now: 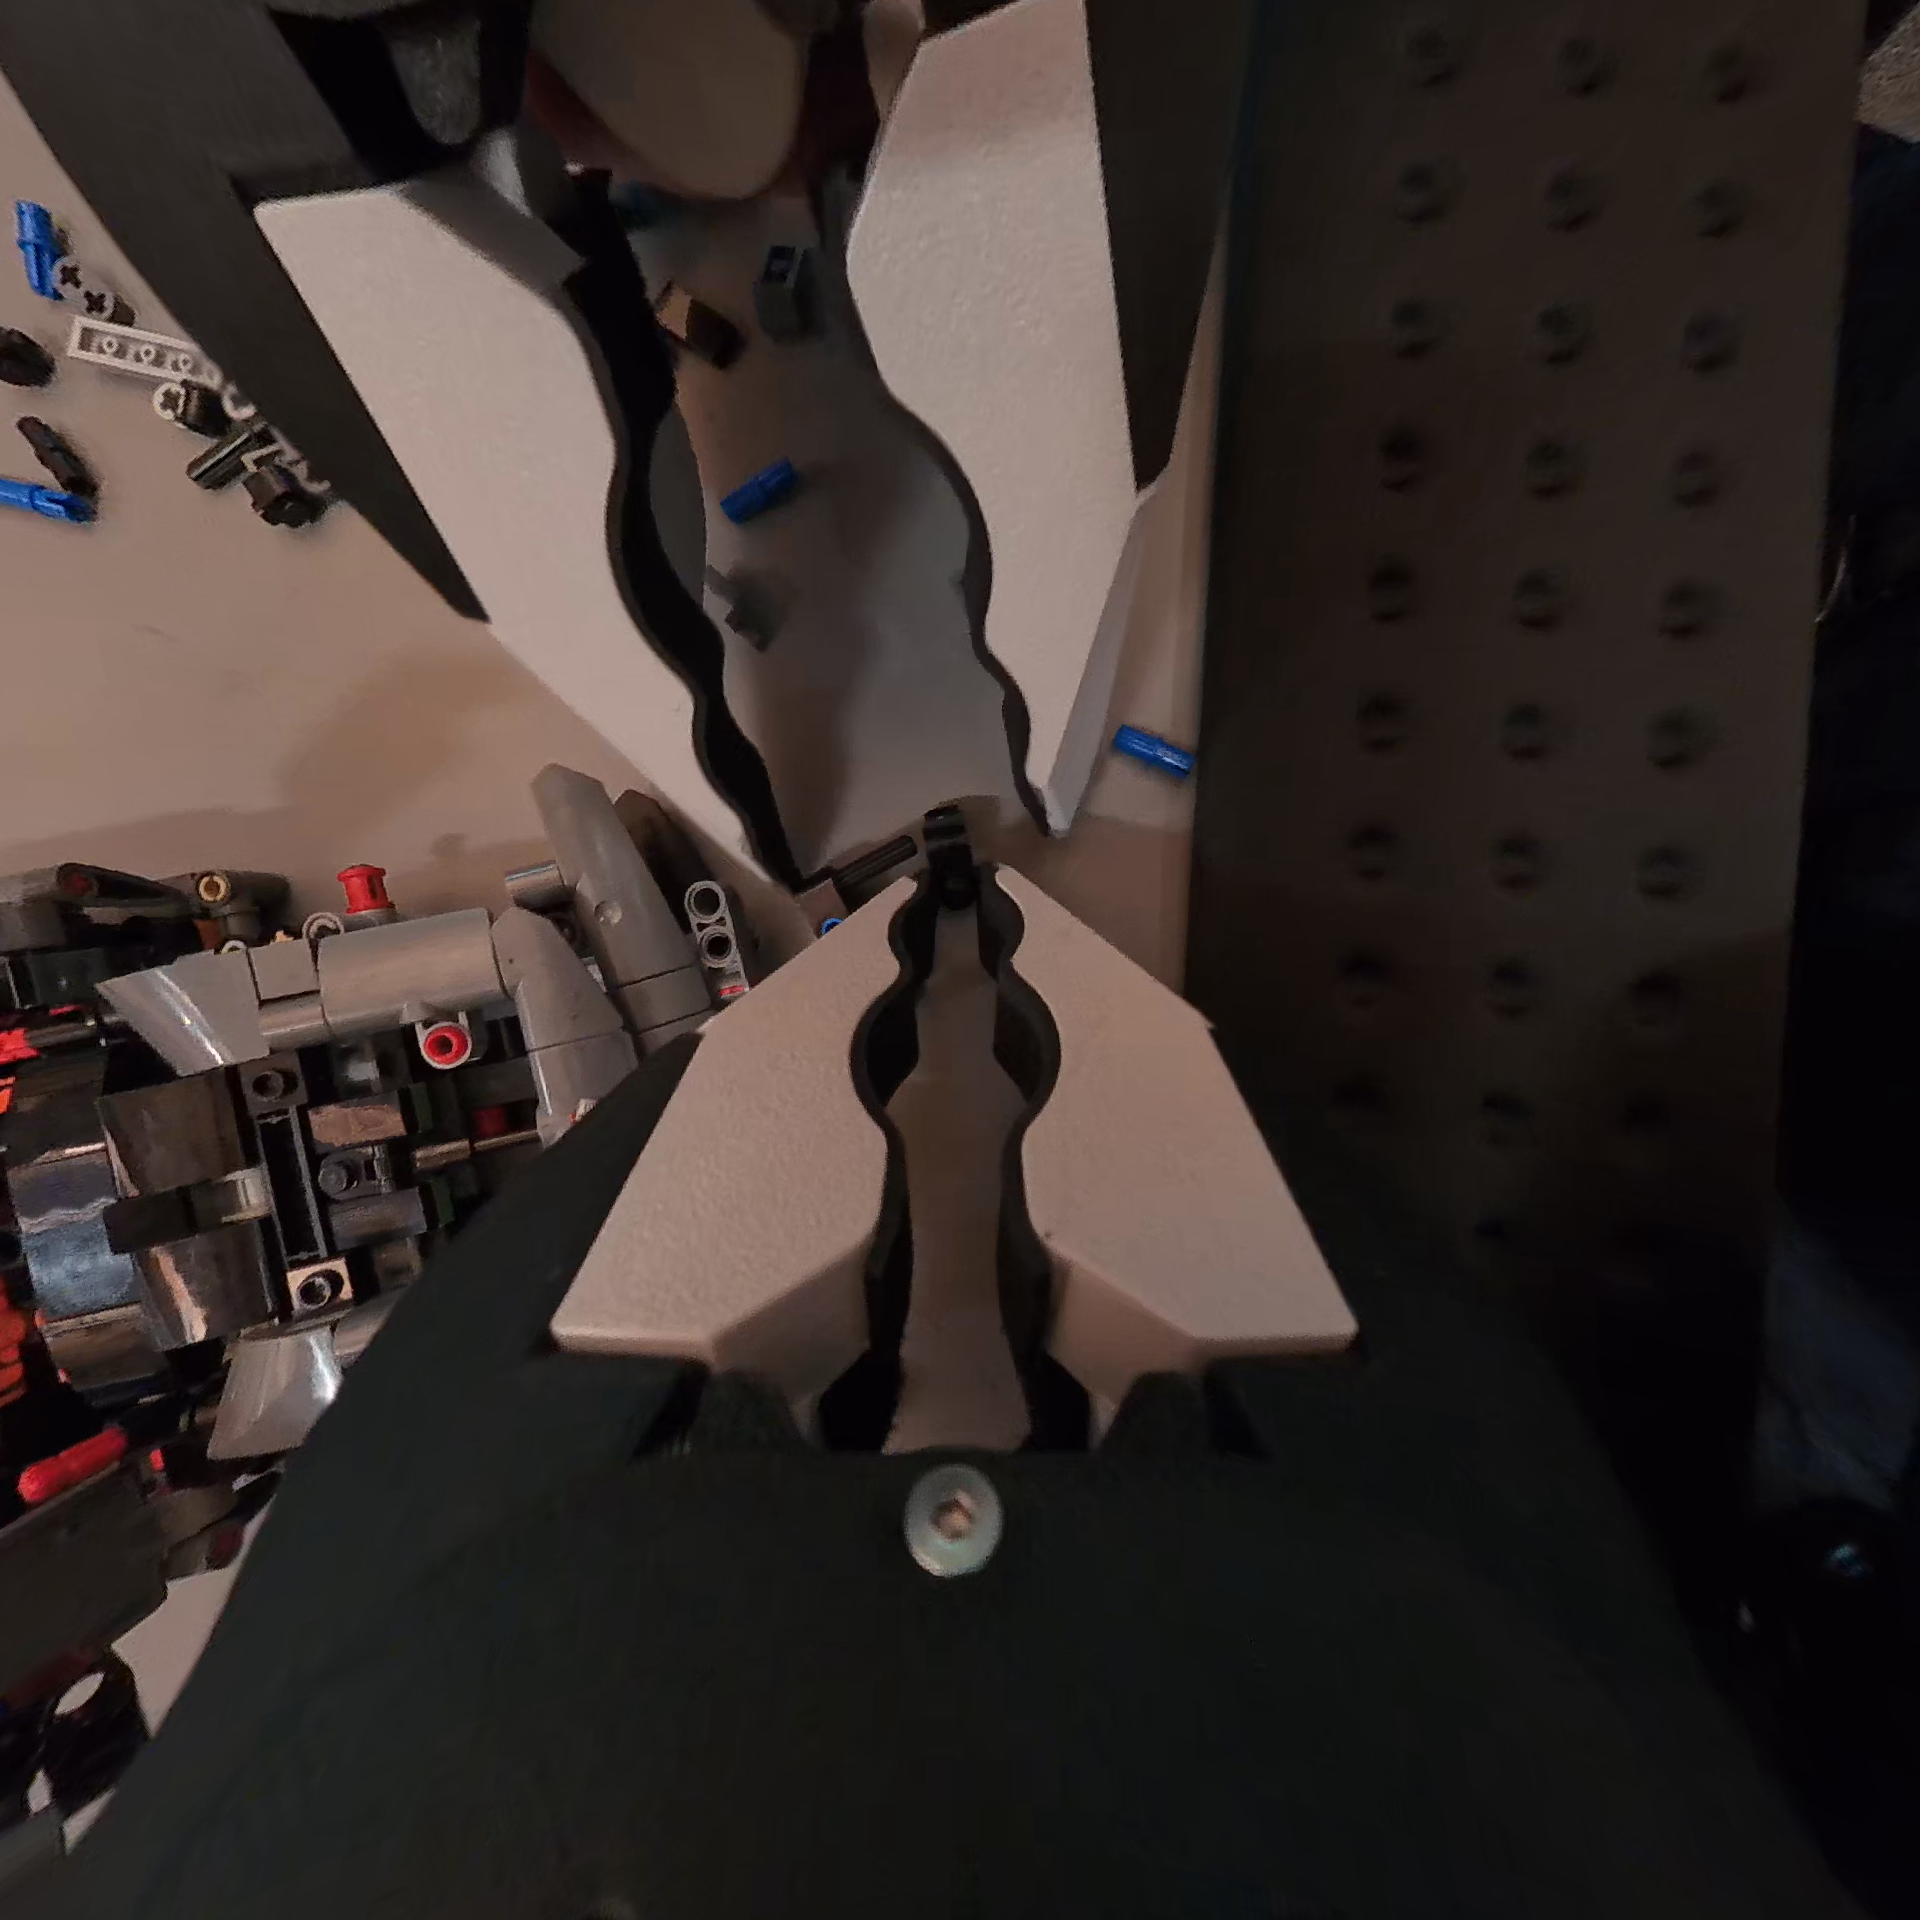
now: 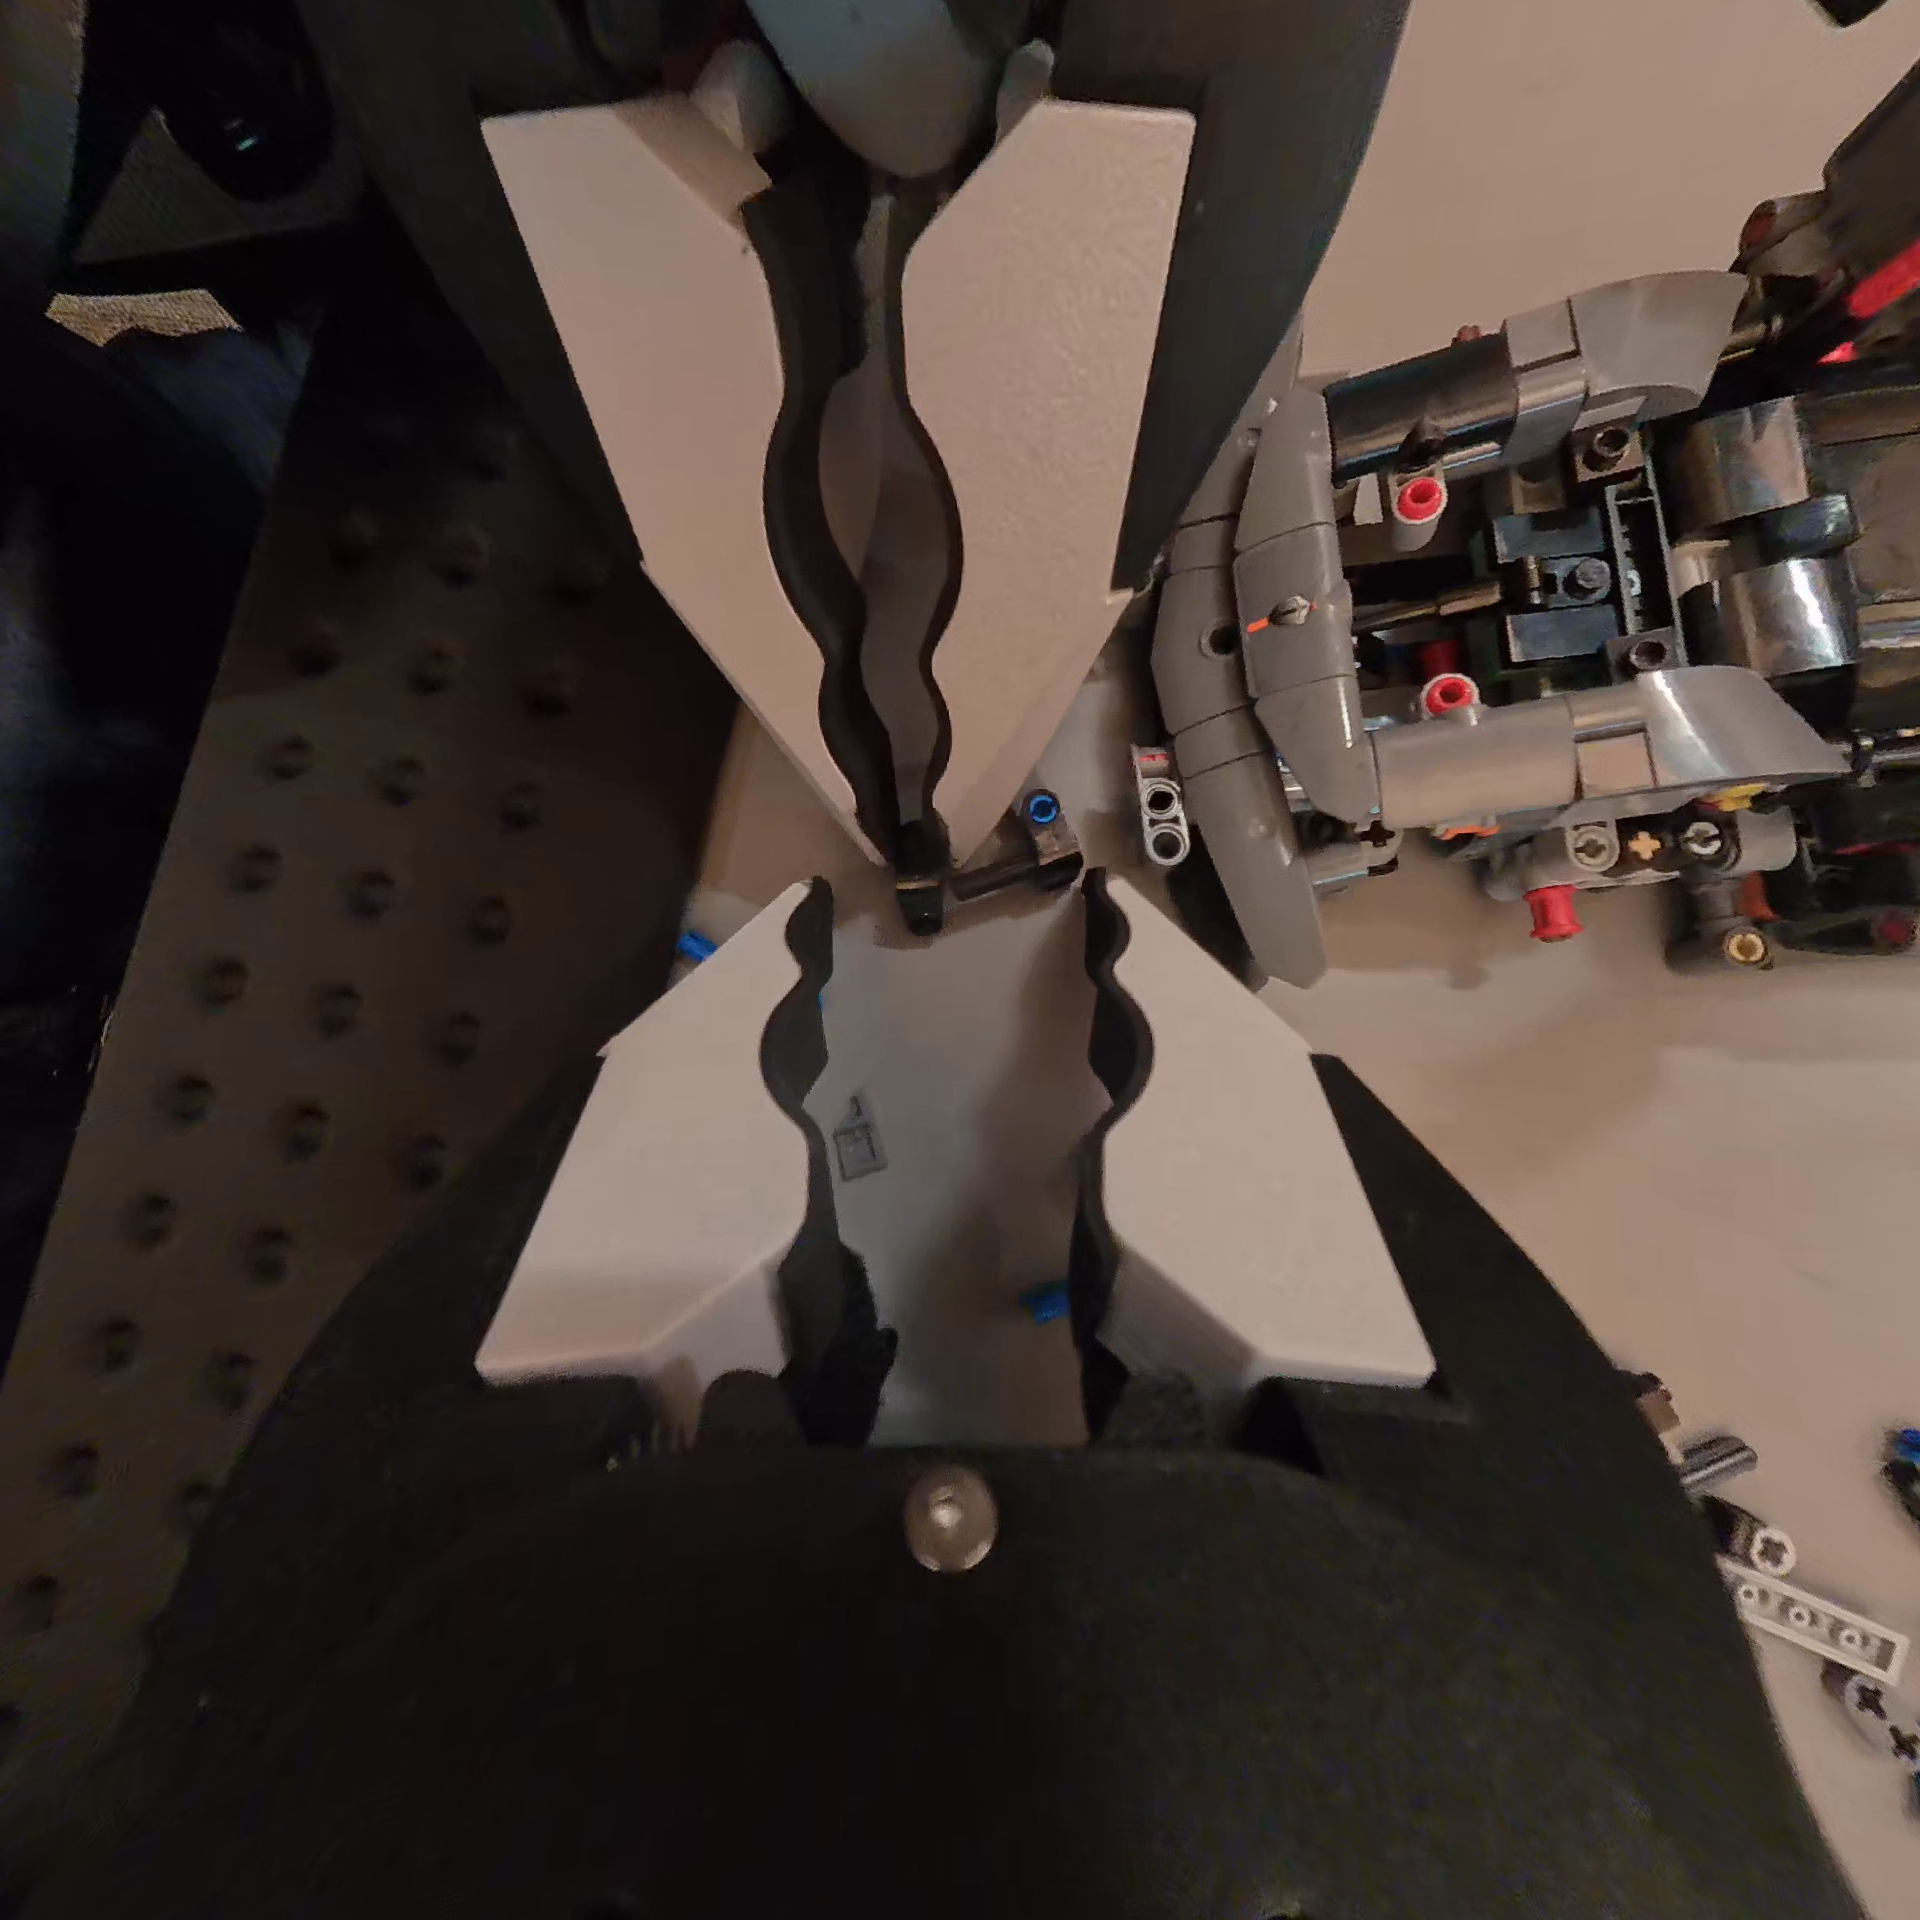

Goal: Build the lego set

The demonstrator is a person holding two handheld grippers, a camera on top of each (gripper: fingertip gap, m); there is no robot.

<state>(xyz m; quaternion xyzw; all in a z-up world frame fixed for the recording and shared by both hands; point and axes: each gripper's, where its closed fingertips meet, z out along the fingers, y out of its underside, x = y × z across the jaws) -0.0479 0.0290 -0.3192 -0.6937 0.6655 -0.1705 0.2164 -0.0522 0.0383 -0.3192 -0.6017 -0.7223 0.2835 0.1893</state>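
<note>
My left gripper (image 1: 951,883) is shut on a small black connector piece (image 1: 948,844), which has a black pin sticking out sideways. It holds the piece just above the pale table. In the right wrist view the left gripper (image 2: 923,847) comes in from the top with the same black piece (image 2: 921,883) at its tips. My right gripper (image 2: 954,894) is open, tip to tip with the left one, with its fingertips on either side of the black piece. The partly built grey, black and red lego model (image 1: 364,1039) (image 2: 1558,623) lies beside both grippers.
A dark studded board (image 1: 1507,727) (image 2: 364,831) runs along the table's edge. Loose small parts lie in a group (image 1: 156,364) (image 2: 1808,1642), including a white plate and black pins. Blue pins (image 1: 758,488) (image 1: 1151,750) lie on the table under the grippers. Only a small space, under 4 cm, lies between the two pairs of fingers.
</note>
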